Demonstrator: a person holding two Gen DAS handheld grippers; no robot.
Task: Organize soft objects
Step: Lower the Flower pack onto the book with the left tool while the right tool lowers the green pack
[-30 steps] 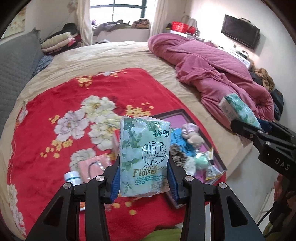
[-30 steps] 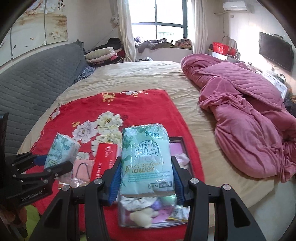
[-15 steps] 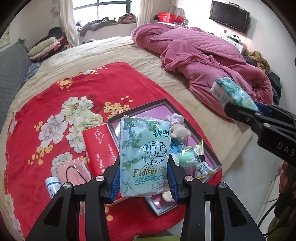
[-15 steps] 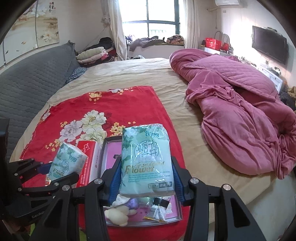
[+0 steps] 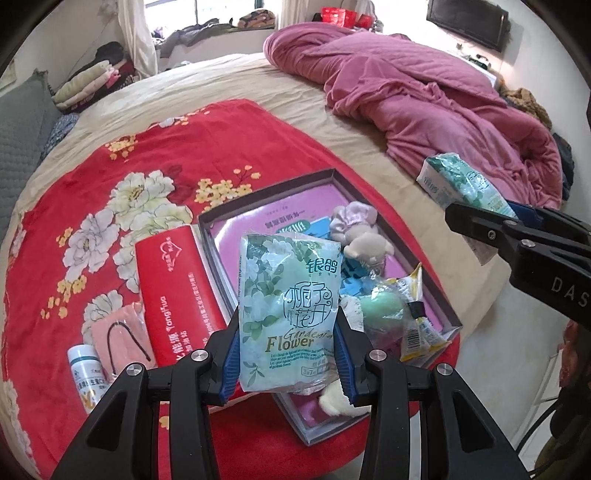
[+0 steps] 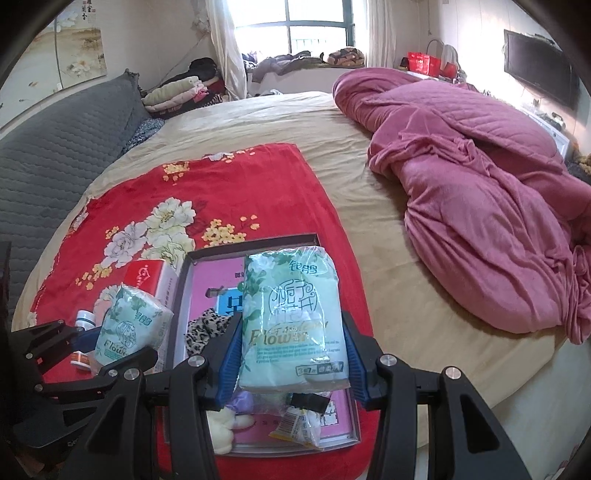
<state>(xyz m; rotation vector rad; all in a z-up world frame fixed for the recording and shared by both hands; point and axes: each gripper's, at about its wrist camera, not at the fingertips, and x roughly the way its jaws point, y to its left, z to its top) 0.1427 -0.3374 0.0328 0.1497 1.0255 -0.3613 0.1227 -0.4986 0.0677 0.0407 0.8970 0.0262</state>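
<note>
Left wrist: left gripper [image 5: 287, 354] clamps tissue pack [image 5: 288, 317]; red box [image 5: 173, 291] fully visible. Right wrist: right gripper [image 6: 293, 360] clamps second pack [image 6: 293, 321].

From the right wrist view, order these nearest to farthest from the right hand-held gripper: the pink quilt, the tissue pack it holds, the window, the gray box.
1. Tissue pack, clamped in the right hand-held gripper.
2. Gray box, on the bed just beyond and below it.
3. Pink quilt, bunched up to the right.
4. Window, on the far wall.
</note>
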